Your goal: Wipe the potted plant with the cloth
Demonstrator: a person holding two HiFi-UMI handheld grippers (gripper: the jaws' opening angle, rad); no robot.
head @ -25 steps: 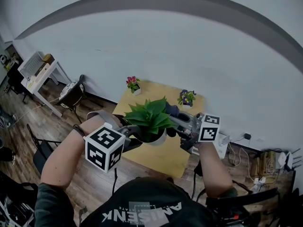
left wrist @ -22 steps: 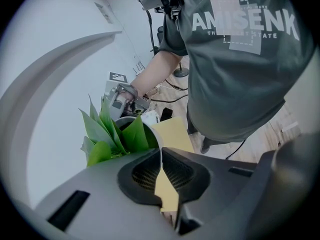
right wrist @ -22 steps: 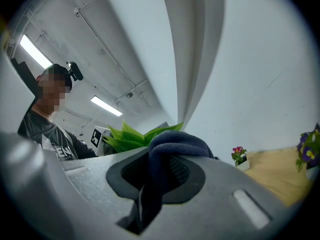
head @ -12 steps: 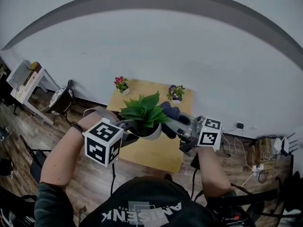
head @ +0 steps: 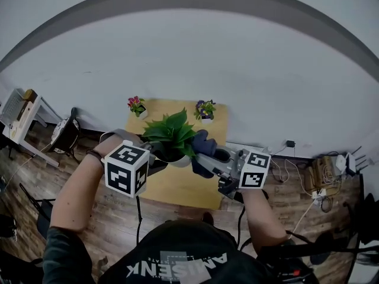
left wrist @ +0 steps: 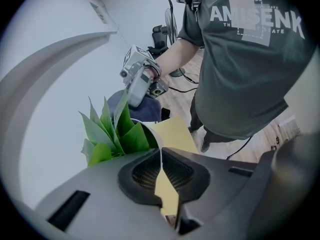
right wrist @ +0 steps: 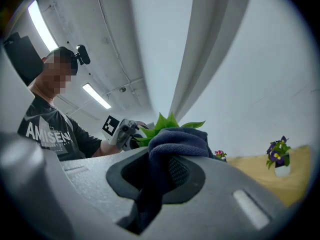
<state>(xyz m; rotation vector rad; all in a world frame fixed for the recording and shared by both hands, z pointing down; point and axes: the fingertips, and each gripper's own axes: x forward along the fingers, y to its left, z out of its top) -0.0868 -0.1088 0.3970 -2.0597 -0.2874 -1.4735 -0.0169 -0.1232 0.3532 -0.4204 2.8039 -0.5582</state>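
Observation:
A potted plant [head: 170, 132] with broad green leaves is held up over the yellow table [head: 177, 185]. My left gripper [head: 159, 160] is shut on the thin rim of its white pot [head: 179, 161]; in the left gripper view the rim [left wrist: 150, 131] runs between the pads of that gripper [left wrist: 162, 171]. My right gripper [head: 207, 158] is shut on a dark blue cloth [head: 200, 149], which lies against the leaves on the plant's right side. In the right gripper view the cloth [right wrist: 180, 141] bunches out of this gripper [right wrist: 162, 179], with the leaves [right wrist: 167, 121] just behind it.
Two small flower pots stand at the table's far edge, one pink [head: 135, 105], one purple [head: 205, 110], close to the white wall. A dark chair [head: 62, 132] and a white shelf [head: 18, 108] are at the left. Cables and plugs [head: 320, 188] lie on the wood floor at the right.
My right gripper has drawn the cloth along the plant's right-hand leaves, from the far side toward the near side. The left gripper keeps its hold on the pot rim.

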